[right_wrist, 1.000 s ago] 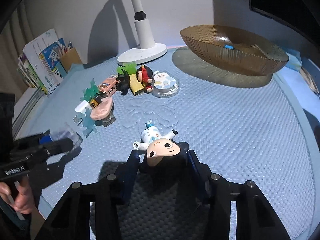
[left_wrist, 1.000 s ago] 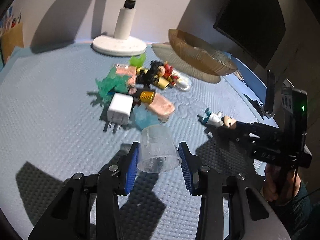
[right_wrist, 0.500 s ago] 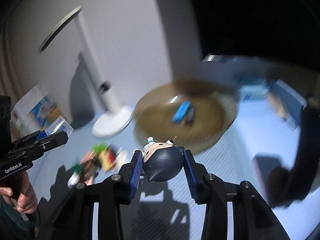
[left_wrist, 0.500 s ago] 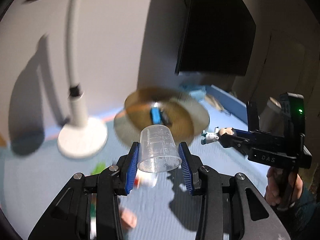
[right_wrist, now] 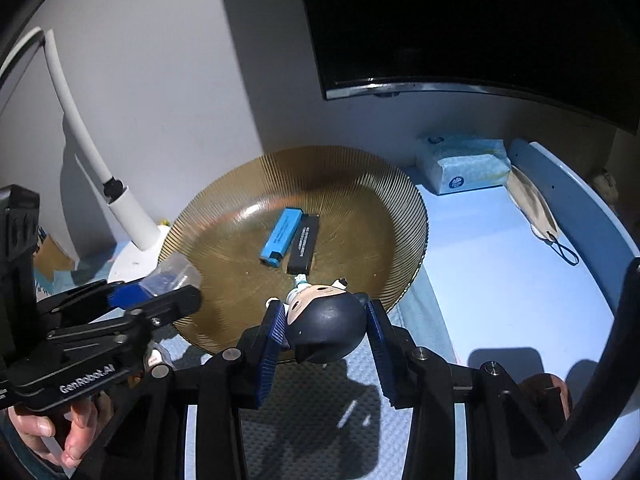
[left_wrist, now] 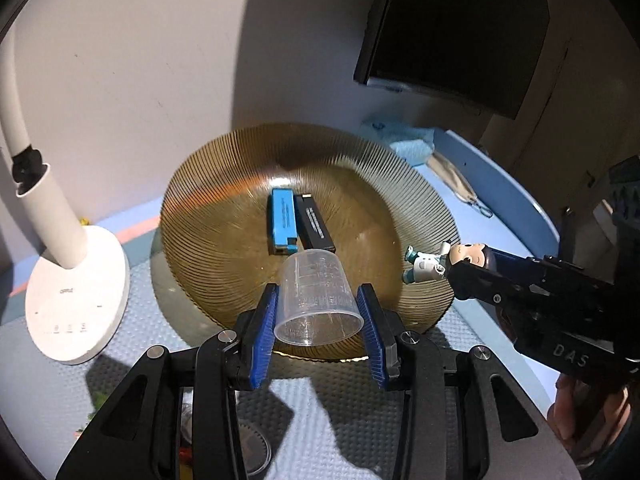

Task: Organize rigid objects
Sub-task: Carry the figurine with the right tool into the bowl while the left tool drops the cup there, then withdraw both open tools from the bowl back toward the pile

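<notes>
Left wrist view: at the far left a white desk lamp (left_wrist: pixel 76 288) is noted, its base bearing a small logo too small to be read with confidence. To its right the ribbed amber glass bowl (left_wrist: pixel 224 208) is seen on the blue textured mat (left_wrist: pixel 52 384), with a blue lighter (left_wrist: pixel 283 220) and a black lighter (left_wrist: pixel 316 228) lying side by side and touching at its centre; the print on both is illegible. The left gripper (left_wrist: pixel 318 330) is clenched on a clear measuring cup (left_wrist: pixel 318 300), held mouth toward the camera above the bowl's near rim; graduation marks are visible but cannot be read. Further right, the right gripper (left_wrist: pixel 460 270) is seen holding a dark-haired toy figurine (left_wrist: pixel 430 264) over the bowl's right rim, and "DAS" is legible on its body.

Right wrist view: "GenRobot.AI" is read on the left gripper's body at the left. At centre the figurine is grasped by its head between the right jaws, above the bowl's near edge. A blue tissue pack (right_wrist: pixel 464 164) and a face mask (right_wrist: pixel 536 208) are noted at the right, well apart from the bowl.

The step in hand is judged to be the deposit of both items into the bowl. The next move calls for each item to be carried inward past the rim, lowered, and released clear of the lighters.
</notes>
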Action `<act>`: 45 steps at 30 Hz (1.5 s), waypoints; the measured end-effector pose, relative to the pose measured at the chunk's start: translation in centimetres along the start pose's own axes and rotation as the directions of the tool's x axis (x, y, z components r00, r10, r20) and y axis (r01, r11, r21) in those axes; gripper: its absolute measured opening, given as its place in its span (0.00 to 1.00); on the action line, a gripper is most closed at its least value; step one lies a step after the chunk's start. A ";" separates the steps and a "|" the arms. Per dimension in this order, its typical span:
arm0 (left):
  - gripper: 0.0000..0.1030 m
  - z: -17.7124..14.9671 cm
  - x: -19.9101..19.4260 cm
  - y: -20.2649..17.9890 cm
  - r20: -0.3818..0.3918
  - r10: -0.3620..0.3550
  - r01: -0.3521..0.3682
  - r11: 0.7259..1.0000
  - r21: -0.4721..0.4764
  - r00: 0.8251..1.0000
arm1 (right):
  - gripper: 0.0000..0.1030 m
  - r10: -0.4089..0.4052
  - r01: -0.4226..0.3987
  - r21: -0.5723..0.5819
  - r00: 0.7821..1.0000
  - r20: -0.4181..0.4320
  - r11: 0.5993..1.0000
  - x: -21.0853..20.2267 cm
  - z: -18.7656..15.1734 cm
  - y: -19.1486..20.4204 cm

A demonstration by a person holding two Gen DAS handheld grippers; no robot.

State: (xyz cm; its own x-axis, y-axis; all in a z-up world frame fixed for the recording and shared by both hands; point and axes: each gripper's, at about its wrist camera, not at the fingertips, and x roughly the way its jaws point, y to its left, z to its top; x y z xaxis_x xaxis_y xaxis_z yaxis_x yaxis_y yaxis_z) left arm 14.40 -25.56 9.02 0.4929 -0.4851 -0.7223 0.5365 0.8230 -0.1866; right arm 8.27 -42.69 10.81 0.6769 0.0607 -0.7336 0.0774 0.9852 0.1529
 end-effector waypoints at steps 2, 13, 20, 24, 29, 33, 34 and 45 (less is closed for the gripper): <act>0.36 0.1 0.3 -0.1 -0.007 0.007 -0.007 1.000 0.004 1.000 | 0.39 0.006 -0.006 0.003 1.000 -0.017 1.000 0.5 0.0 -0.1; 0.80 -3.4 -10.6 5.0 0.165 0.054 -0.032 0.991 -0.130 0.985 | 0.56 0.024 -0.029 0.049 0.996 0.091 0.998 -5.2 -1.0 -0.2; 0.80 -12.3 -19.5 11.0 0.201 0.208 -0.138 0.939 -0.314 0.957 | 0.57 0.150 -0.148 -0.035 0.987 0.059 0.988 -7.0 -4.2 6.2; 0.80 -17.0 -20.7 14.3 0.144 0.277 -0.201 0.894 -0.400 0.950 | 0.60 0.199 -0.196 -0.074 0.980 0.027 0.978 -5.7 -6.8 10.3; 0.80 -21.9 -18.9 17.9 0.052 0.336 -0.274 0.840 -0.468 0.940 | 0.60 0.241 -0.241 -0.070 0.970 -0.014 0.968 -1.8 -10.2 12.1; 0.80 -24.1 -17.2 18.8 0.023 0.345 -0.296 0.834 -0.465 0.938 | 0.60 0.230 -0.233 -0.079 0.972 -0.044 0.969 0.4 -11.9 12.2; 0.80 -24.1 -16.8 18.9 0.014 0.329 -0.285 0.835 -0.470 0.944 | 0.60 0.217 -0.220 -0.089 0.975 -0.046 0.971 0.8 -12.3 12.2; 0.80 -23.9 -16.8 17.9 0.045 0.314 -0.268 0.869 -0.416 0.948 | 0.63 0.222 -0.230 -0.088 0.971 -0.092 0.969 2.1 -12.8 12.0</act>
State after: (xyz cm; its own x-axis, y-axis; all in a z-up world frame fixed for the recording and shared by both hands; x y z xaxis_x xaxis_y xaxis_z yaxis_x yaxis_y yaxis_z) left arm -0.63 4.38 1.86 0.6665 -0.2149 -0.7138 0.0495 0.9682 -0.2452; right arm 1.30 -28.66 2.62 0.6065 0.2926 -0.7393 -0.1451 0.9549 0.2589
